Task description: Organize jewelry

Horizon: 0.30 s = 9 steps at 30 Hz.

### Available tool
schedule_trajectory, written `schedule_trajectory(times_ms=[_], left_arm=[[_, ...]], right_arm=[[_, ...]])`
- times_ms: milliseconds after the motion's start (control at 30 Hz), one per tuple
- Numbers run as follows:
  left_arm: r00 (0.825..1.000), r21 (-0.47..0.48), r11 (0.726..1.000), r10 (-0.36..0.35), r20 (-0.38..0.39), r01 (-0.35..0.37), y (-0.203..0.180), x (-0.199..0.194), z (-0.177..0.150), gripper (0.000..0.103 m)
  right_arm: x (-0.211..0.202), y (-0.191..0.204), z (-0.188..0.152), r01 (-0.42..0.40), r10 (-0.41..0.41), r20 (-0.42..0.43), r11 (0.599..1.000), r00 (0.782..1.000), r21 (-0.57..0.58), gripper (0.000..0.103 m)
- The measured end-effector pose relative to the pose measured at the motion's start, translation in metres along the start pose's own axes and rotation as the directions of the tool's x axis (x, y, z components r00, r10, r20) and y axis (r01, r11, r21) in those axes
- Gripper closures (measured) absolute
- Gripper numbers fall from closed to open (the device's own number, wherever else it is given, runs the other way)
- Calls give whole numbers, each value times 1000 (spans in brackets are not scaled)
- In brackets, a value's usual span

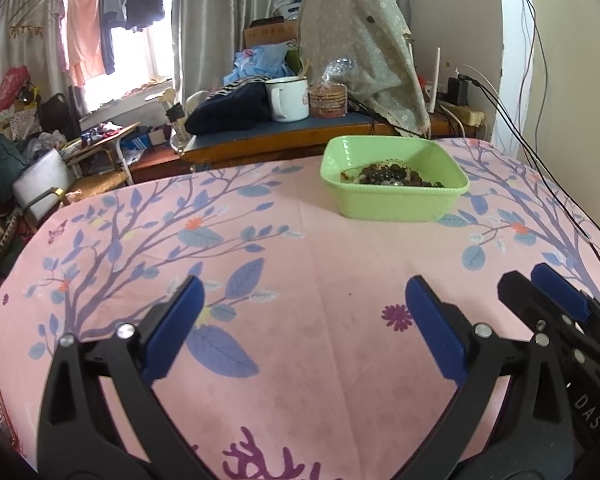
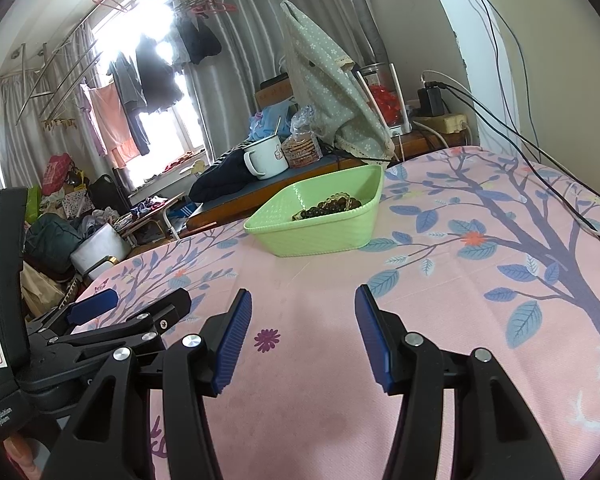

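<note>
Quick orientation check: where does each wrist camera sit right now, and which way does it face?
Left wrist: on the left gripper, looking forward and down across the pink floral tablecloth at the green plastic tray of dark bead jewelry; own jaws open, right gripper at right edge.
Right wrist: on the right gripper, facing the same tray; own jaws open, left gripper at left.
Shared: tray, jewelry, tablecloth, white enamel mug.

The green tray (image 1: 396,200) hides most of the beaded jewelry (image 1: 392,176) behind its near wall; single pieces cannot be told apart. At five o'clock the left gripper (image 1: 302,312) is cut by the lower edge. The mug (image 2: 266,160) print is too small to read.
</note>
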<state>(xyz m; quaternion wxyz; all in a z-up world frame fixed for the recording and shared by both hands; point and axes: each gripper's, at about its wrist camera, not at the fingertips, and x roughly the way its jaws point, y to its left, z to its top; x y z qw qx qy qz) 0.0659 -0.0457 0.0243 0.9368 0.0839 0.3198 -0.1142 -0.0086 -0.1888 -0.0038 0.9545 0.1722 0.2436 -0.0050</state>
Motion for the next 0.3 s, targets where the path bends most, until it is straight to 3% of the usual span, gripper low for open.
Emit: schedule_trajectory(times_ms=[300], left_arm=[[999,-6,1000,-31,-32,31,-1,3,1,6]], right_arm=[[1,-1,0,0,0,0,1000,1000,4,77]])
